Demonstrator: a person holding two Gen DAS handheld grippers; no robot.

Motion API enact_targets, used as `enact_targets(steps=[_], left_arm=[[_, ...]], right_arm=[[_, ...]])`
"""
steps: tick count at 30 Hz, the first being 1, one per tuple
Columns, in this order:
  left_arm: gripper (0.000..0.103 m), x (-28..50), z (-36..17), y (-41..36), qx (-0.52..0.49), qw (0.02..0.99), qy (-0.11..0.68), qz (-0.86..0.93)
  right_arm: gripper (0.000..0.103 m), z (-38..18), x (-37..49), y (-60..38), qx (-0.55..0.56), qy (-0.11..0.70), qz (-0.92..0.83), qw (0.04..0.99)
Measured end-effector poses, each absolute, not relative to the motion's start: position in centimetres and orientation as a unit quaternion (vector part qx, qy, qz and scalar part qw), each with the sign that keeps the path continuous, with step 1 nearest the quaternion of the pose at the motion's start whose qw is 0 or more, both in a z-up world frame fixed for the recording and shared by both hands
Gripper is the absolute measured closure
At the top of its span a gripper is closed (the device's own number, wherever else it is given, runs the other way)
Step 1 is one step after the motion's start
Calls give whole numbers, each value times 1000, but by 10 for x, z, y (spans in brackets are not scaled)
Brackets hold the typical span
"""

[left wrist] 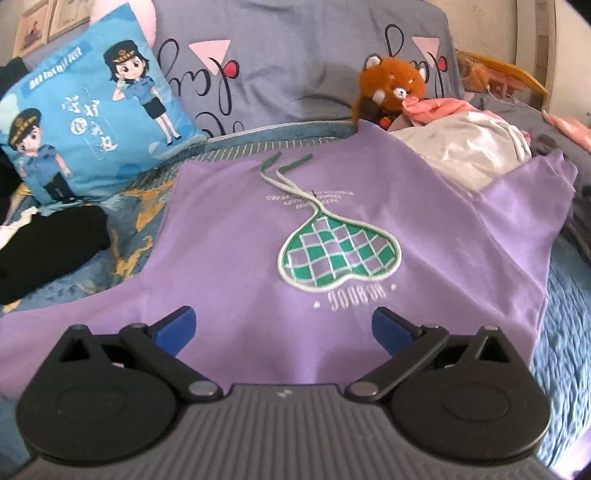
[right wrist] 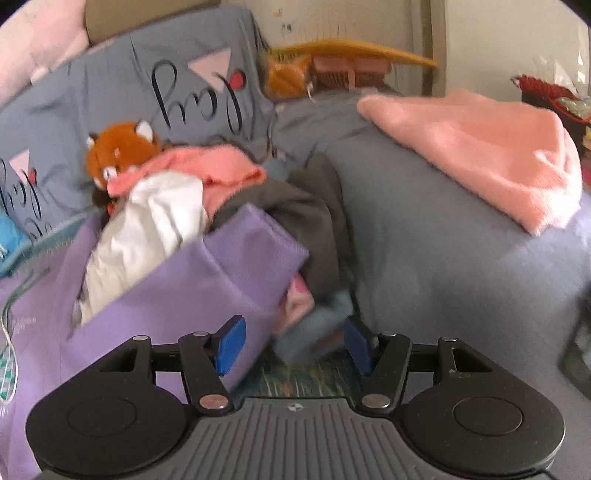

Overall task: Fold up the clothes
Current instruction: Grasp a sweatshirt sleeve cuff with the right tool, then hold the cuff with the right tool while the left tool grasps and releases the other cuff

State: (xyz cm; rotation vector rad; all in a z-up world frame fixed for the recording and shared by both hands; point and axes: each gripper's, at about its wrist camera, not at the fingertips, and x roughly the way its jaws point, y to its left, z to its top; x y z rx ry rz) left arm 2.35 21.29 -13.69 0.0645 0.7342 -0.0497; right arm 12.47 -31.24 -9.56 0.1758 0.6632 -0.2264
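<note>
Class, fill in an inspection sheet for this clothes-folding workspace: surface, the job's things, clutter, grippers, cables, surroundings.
Surface: bed with a blue patterned cover.
Job's things: purple shirt spread print-up; its sleeve lies over a white garment.
Clutter: pile of pink and grey clothes, black garment, red panda plush, blue cartoon cushion, pink towel.
Grippers: left gripper open above the shirt, holding nothing; right gripper open, nothing between its pads.
Cables: nothing seen.
Surroundings: grey lettered pillow, pale wall.
</note>
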Motion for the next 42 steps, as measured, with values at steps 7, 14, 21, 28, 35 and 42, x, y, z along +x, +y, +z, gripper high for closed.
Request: enact_targets(steps=[7, 14, 21, 28, 35, 42], left_arm=[[1, 4, -126, 282, -26, 923, 374, 83], [1, -22, -121, 397, -195, 894, 340, 219], [0, -23, -145, 461, -252, 858, 319, 314], [1, -19, -185, 515, -374, 812, 275, 354], [7, -13, -212, 539, -474, 780, 245, 328], [28, -17, -223, 550, -535, 766, 201, 295]], right_arm=[[44, -103, 158, -332, 121, 299, -104, 941], [63, -113, 172, -338, 190, 297, -83, 932], [88, -110, 160, -344, 197, 297, -78, 931], [88, -105, 164, -339, 188, 305, -85, 930], [88, -103, 165, -340, 196, 310, -84, 927], [88, -102, 167, -340, 194, 313, -85, 926]])
